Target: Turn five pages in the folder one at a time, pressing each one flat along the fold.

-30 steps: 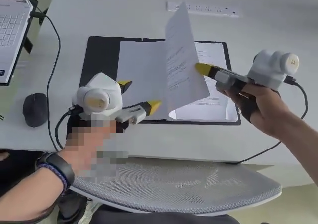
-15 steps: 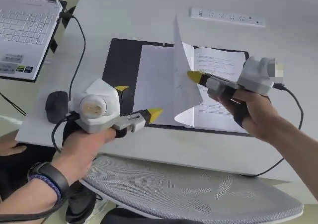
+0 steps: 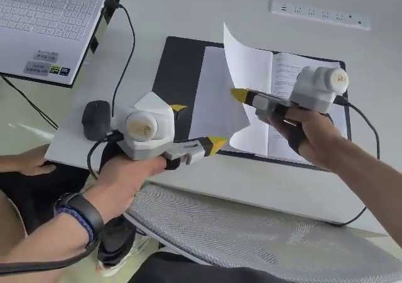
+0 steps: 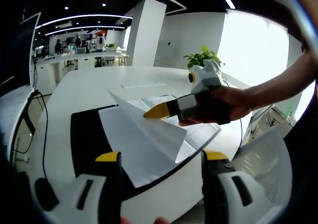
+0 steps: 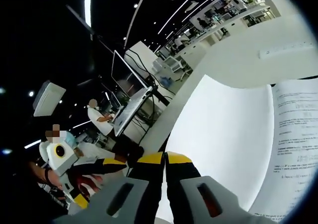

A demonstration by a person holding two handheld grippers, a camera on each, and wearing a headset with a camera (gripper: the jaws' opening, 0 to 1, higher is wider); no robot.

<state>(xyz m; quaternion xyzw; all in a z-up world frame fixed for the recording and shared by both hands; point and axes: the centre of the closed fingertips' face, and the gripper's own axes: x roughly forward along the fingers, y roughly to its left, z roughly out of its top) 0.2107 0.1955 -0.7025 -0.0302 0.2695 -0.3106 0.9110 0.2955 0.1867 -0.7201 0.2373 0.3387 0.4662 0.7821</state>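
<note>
A black folder lies open on the white table, with a blank sheet on its left half and a printed page on the right. My right gripper is shut on the lower edge of one page and holds it raised and curled above the fold. In the right gripper view the jaws are pressed together against the white page. My left gripper hangs open over the folder's near left corner, nothing between its fingers. The left gripper view has the lifted page and the right gripper ahead.
A laptop sits at the far left, a black mouse by the table's near left edge with a cable running past it. A power strip lies behind the folder. A mesh chair is below the table edge.
The right gripper has carried the raised page leftwards, past upright over the fold. The left gripper stays open near the folder's front left. The head view has shifted.
</note>
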